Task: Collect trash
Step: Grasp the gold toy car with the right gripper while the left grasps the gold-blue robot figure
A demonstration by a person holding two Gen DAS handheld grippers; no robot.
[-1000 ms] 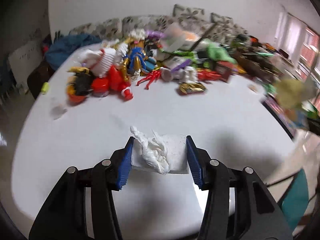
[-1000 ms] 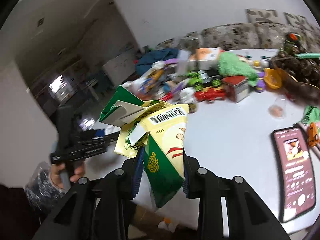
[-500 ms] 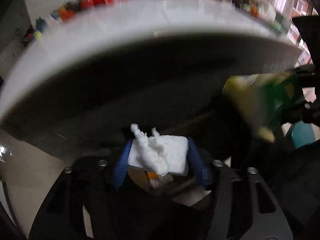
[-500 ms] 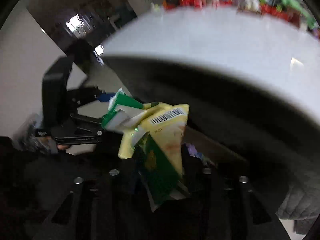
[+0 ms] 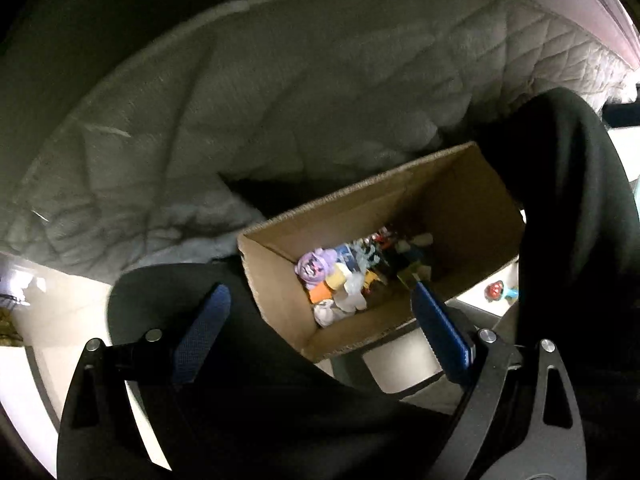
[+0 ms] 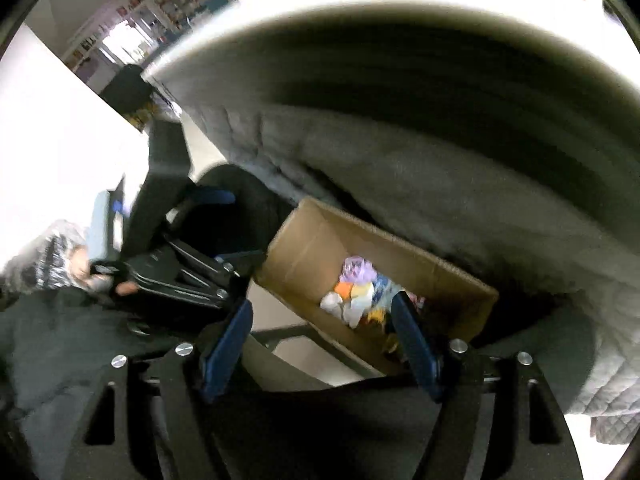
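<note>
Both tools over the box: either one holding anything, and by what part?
Nothing held. Left tool and right tool have just been opening; both stand open and empty above the cardboard box of trash.

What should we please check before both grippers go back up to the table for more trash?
1. Left gripper empty: ok; its jaws have just been opening and stand wide with nothing between them.
2. Right gripper empty: ok; its jaws have just been opening too, and nothing is between them.
3. Cardboard box below both grippers: ok; its open top faces up under the table edge.
4. Trash inside the box: ok; a mixed pile lies on its bottom.
5. Tissue and snack wrapper landed in the box: cannot tell; neither stands out in the pile.
6. Room left in the box: ok; the walls rise well above the pile.
</note>
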